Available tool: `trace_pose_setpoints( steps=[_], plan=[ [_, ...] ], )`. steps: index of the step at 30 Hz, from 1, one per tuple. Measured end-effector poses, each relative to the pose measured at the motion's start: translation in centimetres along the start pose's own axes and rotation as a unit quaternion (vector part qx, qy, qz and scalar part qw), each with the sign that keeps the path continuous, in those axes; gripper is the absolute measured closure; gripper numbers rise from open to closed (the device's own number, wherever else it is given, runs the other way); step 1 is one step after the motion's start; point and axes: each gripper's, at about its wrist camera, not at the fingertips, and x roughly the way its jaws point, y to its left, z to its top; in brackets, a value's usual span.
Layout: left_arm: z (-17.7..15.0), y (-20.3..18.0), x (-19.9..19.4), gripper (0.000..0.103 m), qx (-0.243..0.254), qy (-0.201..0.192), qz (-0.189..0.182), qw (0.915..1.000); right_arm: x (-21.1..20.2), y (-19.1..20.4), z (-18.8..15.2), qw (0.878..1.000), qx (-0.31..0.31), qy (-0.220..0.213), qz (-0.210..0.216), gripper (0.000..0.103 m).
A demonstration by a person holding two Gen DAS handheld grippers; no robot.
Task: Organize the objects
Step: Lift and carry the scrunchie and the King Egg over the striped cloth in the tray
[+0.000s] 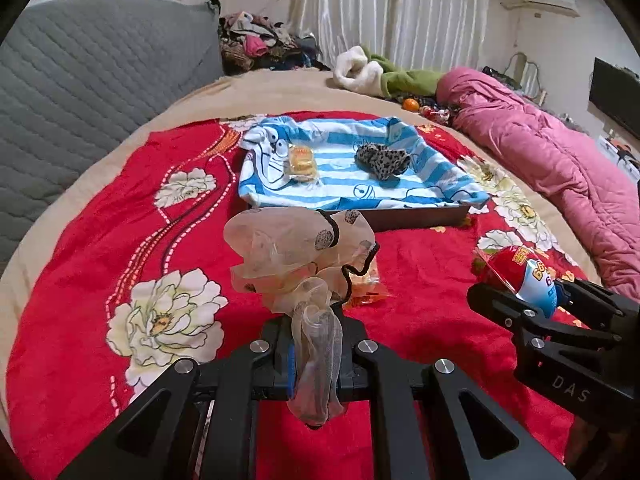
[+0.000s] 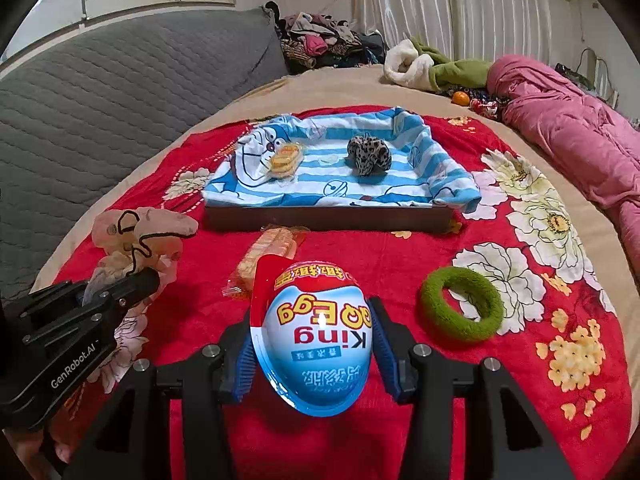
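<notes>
My left gripper (image 1: 316, 344) is shut on a sheer beige scrunchie (image 1: 288, 248) with black trim, lifted above the red flowered blanket. My right gripper (image 2: 316, 344) is shut on a red, white and blue toy egg (image 2: 316, 336), its blue pads pressed on both sides. Ahead lies a brown tray (image 2: 328, 218) lined with a blue striped cartoon cloth. A wrapped yellow cake (image 2: 284, 160) and a leopard-print scrunchie (image 2: 368, 156) lie in it. A clear snack pack (image 2: 264, 256) lies just before the tray. To the right a green fuzzy ring (image 2: 460, 306) rests on the blanket.
A grey quilted headboard (image 1: 100, 80) stands at the left. A pink quilt (image 1: 560, 160) is bunched along the right side of the bed. A pile of clothes (image 1: 256, 40), a white and green garment (image 2: 432, 64) and an orange (image 2: 460, 98) lie at the far edge.
</notes>
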Motion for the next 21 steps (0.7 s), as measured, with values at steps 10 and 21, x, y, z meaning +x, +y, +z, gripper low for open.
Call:
trace_pose_setpoints(
  steps=[10,21],
  plan=[
    [-0.2,-0.8,-2.7,0.091,0.005,-0.016,0.006,0.9998,-3.5,0.5,0.0,1.000,-0.005,-0.029,-0.001,0.053],
    [0.8,-1.2,-5.6,0.091,0.016,-0.041,0.013,0.9990,-7.3,0.8,0.7,0.998,-0.011,-0.068,-0.001,0.053]
  ],
)
